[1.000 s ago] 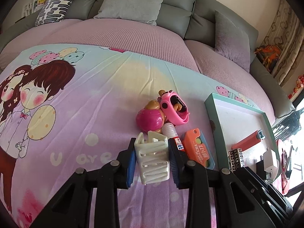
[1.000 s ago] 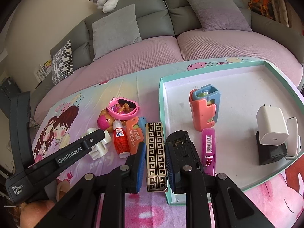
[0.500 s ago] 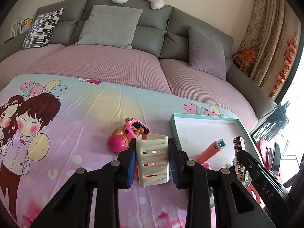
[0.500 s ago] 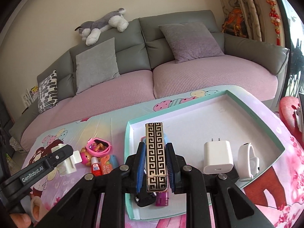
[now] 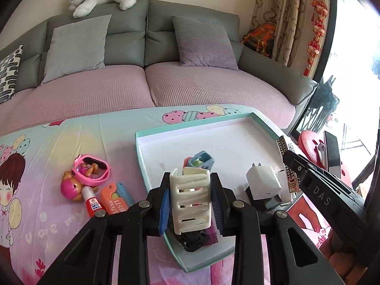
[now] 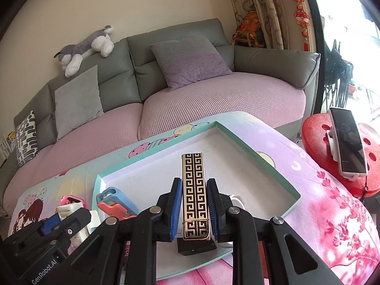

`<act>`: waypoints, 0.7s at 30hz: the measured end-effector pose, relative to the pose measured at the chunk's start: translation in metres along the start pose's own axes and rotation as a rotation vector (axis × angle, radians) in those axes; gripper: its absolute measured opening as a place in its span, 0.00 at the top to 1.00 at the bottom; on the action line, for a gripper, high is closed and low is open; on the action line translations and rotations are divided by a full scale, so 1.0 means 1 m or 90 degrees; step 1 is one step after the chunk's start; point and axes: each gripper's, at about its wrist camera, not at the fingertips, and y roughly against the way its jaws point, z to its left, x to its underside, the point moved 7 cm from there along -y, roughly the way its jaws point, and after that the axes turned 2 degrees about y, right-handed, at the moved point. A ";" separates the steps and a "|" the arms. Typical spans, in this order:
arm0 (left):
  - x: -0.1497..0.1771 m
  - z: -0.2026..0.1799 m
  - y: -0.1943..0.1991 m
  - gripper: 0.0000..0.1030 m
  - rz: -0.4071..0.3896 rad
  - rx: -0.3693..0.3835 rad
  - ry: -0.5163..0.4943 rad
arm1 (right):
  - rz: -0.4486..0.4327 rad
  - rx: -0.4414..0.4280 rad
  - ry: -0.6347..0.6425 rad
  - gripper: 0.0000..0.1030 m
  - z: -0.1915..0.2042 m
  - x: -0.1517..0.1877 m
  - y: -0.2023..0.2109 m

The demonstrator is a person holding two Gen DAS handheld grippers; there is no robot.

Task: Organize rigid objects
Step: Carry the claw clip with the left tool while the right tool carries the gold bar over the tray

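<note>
My left gripper (image 5: 191, 201) is shut on a cream slotted plastic clip (image 5: 191, 201), held above the near left part of the teal-rimmed white tray (image 5: 166, 128). My right gripper (image 6: 194, 211) is shut on a gold bar with a black key pattern (image 6: 193, 187), raised over the tray's (image 6: 270, 166) middle; the same bar (image 5: 287, 161) shows at the right of the left wrist view. In the tray lie a coral and blue holder (image 5: 199, 160), a white charger plug (image 5: 262, 181) and dark items half hidden under the clip.
On the cartoon-print cloth left of the tray lie a pink toy watch (image 5: 91, 167), a pink round doll (image 5: 71, 188), a glue bottle (image 5: 91, 200) and an orange case (image 5: 114, 200). A sofa (image 5: 147, 83) stands behind. A phone on a red stand (image 6: 346, 142) is at the right.
Both grippers have risen and swung to the right with their loads, from over the loose toys and the tray's left edge to above the tray. Both grips are unchanged.
</note>
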 end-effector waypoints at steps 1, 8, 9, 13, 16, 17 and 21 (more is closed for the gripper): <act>0.001 -0.005 -0.003 0.69 0.003 0.003 -0.008 | -0.002 0.002 -0.007 0.78 -0.005 -0.001 0.001; 0.009 -0.019 -0.022 0.69 0.028 0.002 -0.032 | 0.015 0.007 -0.030 0.78 -0.021 0.004 -0.008; 0.010 -0.020 -0.023 0.69 0.028 0.002 -0.034 | 0.022 0.007 -0.030 0.78 -0.022 0.006 -0.011; 0.014 -0.024 -0.031 0.68 0.039 0.001 -0.040 | 0.033 0.007 -0.026 0.78 -0.022 0.010 -0.016; 0.018 -0.026 -0.037 0.68 0.049 0.001 -0.042 | 0.035 0.006 -0.024 0.78 -0.022 0.011 -0.017; 0.019 -0.027 -0.038 0.68 0.052 0.001 -0.043 | 0.036 0.005 -0.023 0.78 -0.022 0.011 -0.018; 0.022 -0.028 -0.041 0.68 0.057 -0.001 -0.044 | 0.035 0.005 -0.015 0.78 -0.020 0.010 -0.017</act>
